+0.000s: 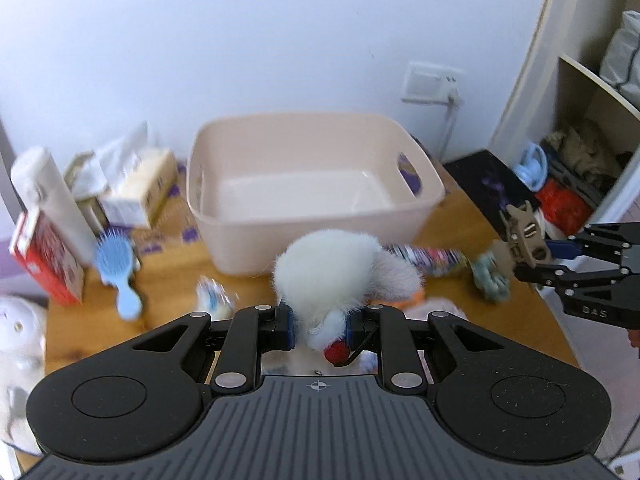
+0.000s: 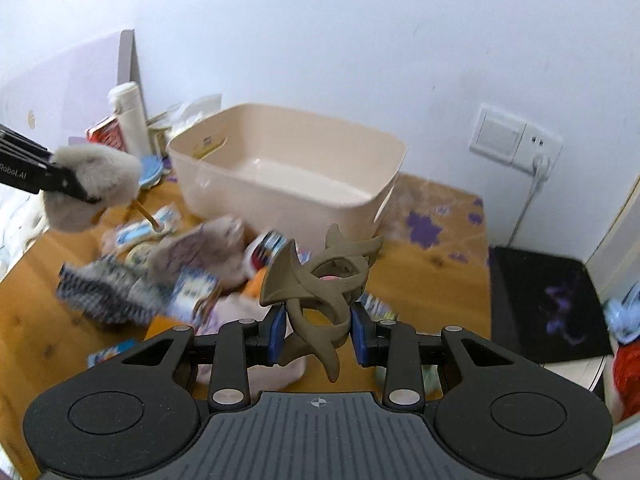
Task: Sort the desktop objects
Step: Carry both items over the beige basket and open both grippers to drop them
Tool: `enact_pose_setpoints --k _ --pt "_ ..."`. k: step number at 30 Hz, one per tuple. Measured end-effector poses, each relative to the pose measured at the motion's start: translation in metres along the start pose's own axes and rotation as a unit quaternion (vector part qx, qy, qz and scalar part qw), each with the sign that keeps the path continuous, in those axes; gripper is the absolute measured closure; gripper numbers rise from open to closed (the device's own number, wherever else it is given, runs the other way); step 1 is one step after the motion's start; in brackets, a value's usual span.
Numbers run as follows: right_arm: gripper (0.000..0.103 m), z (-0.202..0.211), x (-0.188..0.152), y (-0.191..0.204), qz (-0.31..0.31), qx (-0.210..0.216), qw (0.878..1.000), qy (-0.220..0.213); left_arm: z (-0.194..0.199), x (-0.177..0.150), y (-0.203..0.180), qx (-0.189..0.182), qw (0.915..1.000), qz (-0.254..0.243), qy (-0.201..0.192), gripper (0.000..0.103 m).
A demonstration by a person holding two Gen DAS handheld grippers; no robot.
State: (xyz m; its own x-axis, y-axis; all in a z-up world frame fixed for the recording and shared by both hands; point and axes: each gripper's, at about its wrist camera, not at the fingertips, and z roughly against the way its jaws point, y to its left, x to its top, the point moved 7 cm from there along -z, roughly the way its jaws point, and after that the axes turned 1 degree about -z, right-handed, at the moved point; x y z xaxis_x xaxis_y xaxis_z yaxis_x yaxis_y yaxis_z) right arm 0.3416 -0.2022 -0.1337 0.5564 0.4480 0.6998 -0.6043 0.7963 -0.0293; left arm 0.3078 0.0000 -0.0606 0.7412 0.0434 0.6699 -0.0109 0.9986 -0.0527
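My left gripper (image 1: 320,326) is shut on a white fluffy plush toy (image 1: 328,276) with a small red ball at its base, held above the wooden desk (image 1: 96,320). In the right wrist view that toy (image 2: 94,188) hangs at the far left in the same gripper. My right gripper (image 2: 318,330) is shut on a brown hair claw clip (image 2: 320,280); the left wrist view shows the clip (image 1: 520,240) at the right edge. Beyond both stands an empty beige plastic bin (image 1: 312,184) (image 2: 288,176).
A blue hairbrush (image 1: 118,268), a white bottle (image 1: 52,200), a red box (image 1: 44,256) and a tissue pack (image 1: 136,184) crowd the desk's left. Packets, cloth and a striped item (image 2: 108,288) litter the desk before the bin. A black pad (image 2: 544,304) lies right; a wall socket (image 2: 516,140) behind.
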Motion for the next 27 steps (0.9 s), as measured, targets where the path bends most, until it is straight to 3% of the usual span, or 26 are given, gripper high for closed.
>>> enact_pose_setpoints --k 14,17,21,27 --pt "0.071 -0.038 0.088 -0.019 0.040 -0.002 0.998 -0.053 -0.053 0.073 0.012 0.042 0.9985 0.014 -0.031 0.082" --pt "0.071 -0.050 0.100 -0.021 0.054 0.001 0.997 -0.054 -0.072 0.083 0.015 0.065 0.9973 0.027 -0.024 0.082" --pt "0.071 -0.073 0.110 -0.020 0.069 0.008 0.997 -0.044 -0.099 0.090 0.011 0.068 0.9973 0.027 -0.013 0.082" --pt "0.071 -0.110 0.109 -0.009 0.081 0.038 0.996 -0.013 -0.142 0.082 0.012 0.084 0.9956 0.034 0.023 0.082"
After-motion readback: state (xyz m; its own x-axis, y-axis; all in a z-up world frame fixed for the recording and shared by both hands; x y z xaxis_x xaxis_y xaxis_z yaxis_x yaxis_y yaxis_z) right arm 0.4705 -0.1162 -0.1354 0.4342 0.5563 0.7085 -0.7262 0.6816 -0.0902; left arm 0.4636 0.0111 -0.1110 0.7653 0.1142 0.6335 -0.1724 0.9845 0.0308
